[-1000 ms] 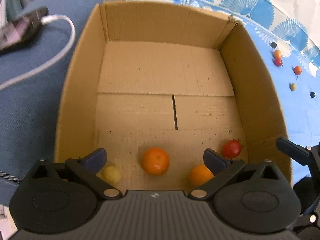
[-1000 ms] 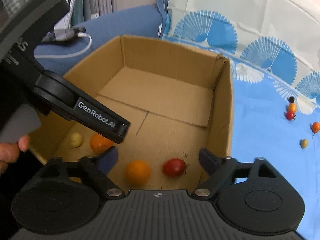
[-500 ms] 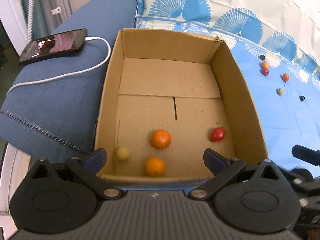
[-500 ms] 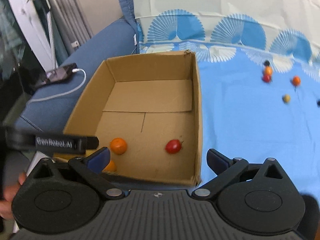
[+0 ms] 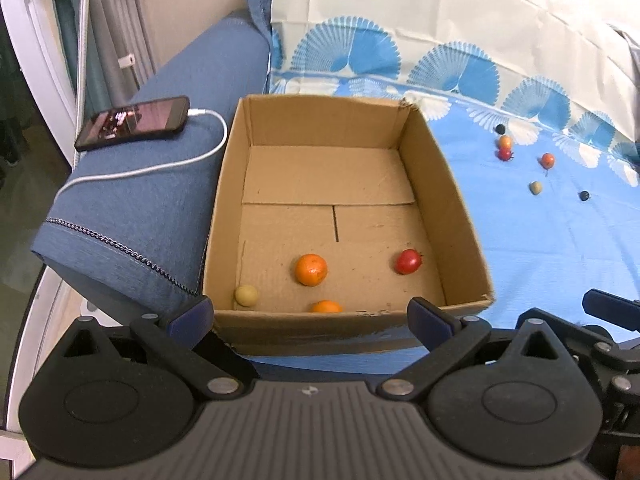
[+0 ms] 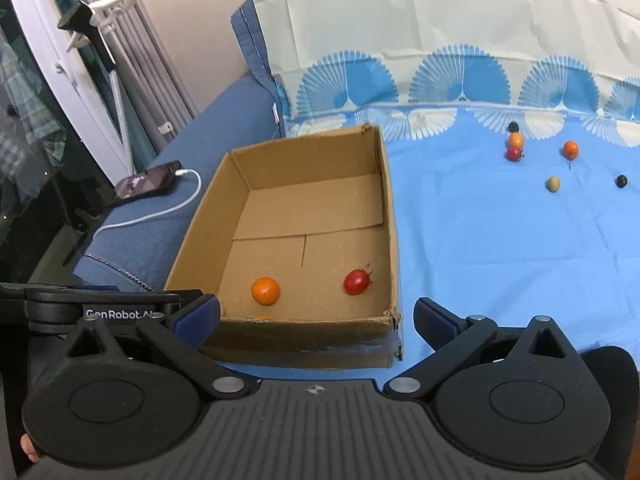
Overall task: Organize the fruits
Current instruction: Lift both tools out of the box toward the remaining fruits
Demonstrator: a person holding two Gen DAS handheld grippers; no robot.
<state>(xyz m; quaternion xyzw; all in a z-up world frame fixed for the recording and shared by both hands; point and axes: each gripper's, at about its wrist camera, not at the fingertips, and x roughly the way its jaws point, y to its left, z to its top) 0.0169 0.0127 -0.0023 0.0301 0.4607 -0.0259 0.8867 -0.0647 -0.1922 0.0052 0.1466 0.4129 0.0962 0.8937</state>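
An open cardboard box (image 5: 456, 216) (image 6: 390, 208) stands on the blue sheet. Inside lie an orange (image 5: 311, 269) (image 6: 265, 291), a second orange (image 5: 327, 306) by the near wall, a red tomato (image 5: 408, 261) (image 6: 356, 281) and a pale yellow fruit (image 5: 246, 295). Several small fruits (image 5: 505, 148) (image 6: 515, 146) lie loose on the sheet to the right. My left gripper (image 5: 310, 316) is open and empty, held above the box's near edge. My right gripper (image 6: 316, 316) is open and empty too, near the box's front right corner.
A phone (image 5: 134, 122) (image 6: 150, 180) on a white charging cable lies on the blue sofa arm left of the box. A patterned cloth (image 6: 460, 40) covers the backrest. A curtain and a white door frame stand at far left.
Both grippers have risen and pulled back out of the box, so the whole box and the sofa arm now show. The fruits inside have stayed where they lay.
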